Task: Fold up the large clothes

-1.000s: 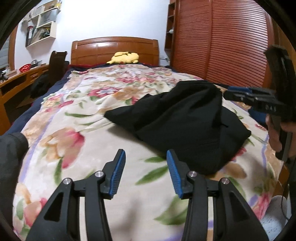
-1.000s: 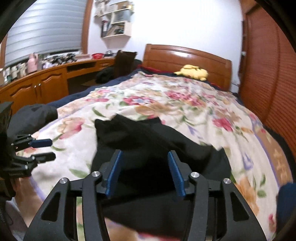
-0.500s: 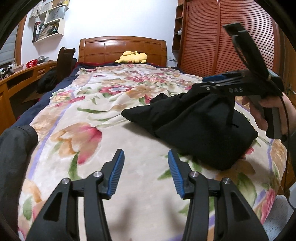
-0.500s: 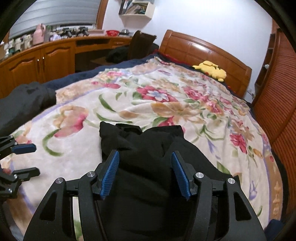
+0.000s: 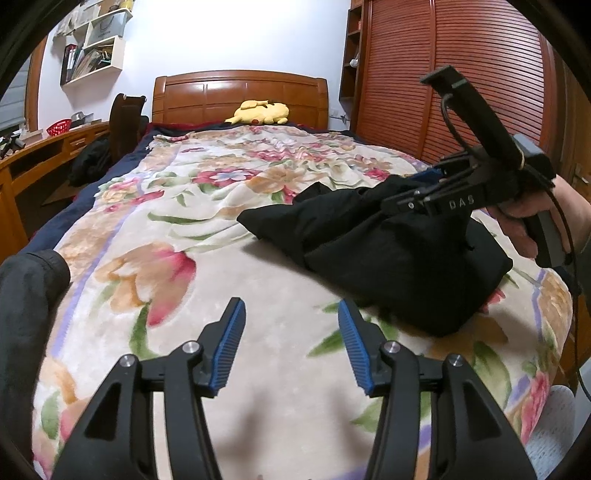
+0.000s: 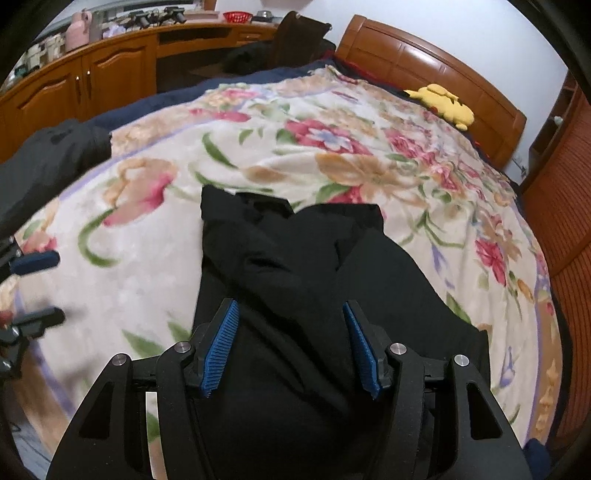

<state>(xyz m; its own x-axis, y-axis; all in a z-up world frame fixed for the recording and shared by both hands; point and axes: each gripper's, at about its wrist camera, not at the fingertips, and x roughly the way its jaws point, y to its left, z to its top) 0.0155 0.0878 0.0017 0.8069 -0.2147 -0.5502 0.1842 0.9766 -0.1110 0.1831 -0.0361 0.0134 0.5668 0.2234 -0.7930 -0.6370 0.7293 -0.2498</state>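
- On the bed, one wide cream plush blanket with pink and orange flowers covers the mattress from the foot up to one orange-brown wooden headboard.
- One crumpled black garment lies in a heap on the blanket's near right part, as the left wrist view shows it; it is bunched and creased, with no neat fold in it.
- A second dark garment, greyish black, lies over the blanket's left edge, well apart from the black heap.
- The right gripper, black with blue ribbed pads, points down over the black heap. Its jaws are closing but stand apart, with black cloth filling the gap between them; neither blue pad presses on the cloth. From the left wrist view it hangs above the heap's top, gripped by one hand.
- The left gripper, of the same make, hovers over bare blanket just beside the black heap's near edge. Its jaws are opening and stand about half apart, with nothing between them and nothing touched.
- Two grippers in all, each with two blue pads.
- One yellow plush toy lies at the head of the bed, against the headboard.
- One small red basket sits on the wooden desk along the wall.
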